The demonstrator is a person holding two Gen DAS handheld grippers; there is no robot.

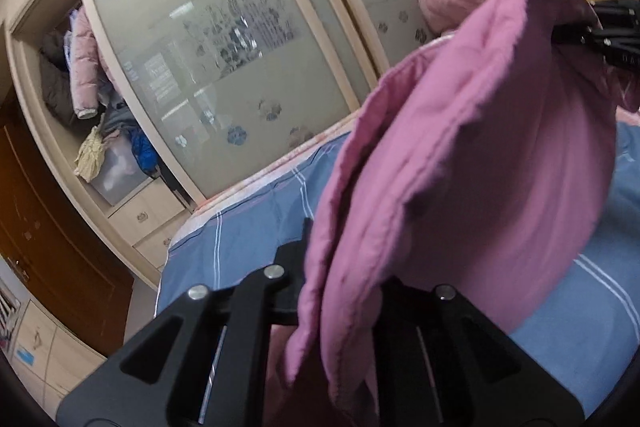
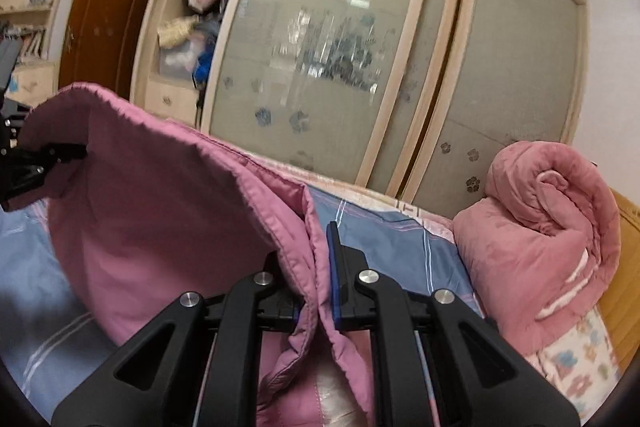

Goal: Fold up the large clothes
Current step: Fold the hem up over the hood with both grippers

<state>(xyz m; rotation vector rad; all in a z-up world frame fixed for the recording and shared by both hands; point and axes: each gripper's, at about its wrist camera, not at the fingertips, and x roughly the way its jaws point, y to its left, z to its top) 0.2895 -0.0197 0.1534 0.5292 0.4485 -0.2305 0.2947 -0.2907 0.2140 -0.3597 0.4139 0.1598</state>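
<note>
A large pink padded garment (image 1: 472,155) hangs in the air between both grippers, above the blue striped bedsheet (image 1: 248,227). My left gripper (image 1: 344,267) is shut on one edge of it; the cloth drapes over and hides the right finger. The right gripper shows at the far right of the left wrist view (image 1: 560,35), clamped on the other edge. In the right wrist view the garment (image 2: 160,211) sags leftward, my right gripper (image 2: 316,259) is shut on its hem, and the left gripper (image 2: 76,151) grips the far corner.
A rolled pink quilt (image 2: 540,239) lies on the bed at the right, by a wooden headboard (image 2: 628,267). A wardrobe with frosted sliding doors (image 2: 340,67) stands behind the bed; its open section (image 1: 88,87) is stuffed with clothes. A brown door (image 2: 104,7) is at the left.
</note>
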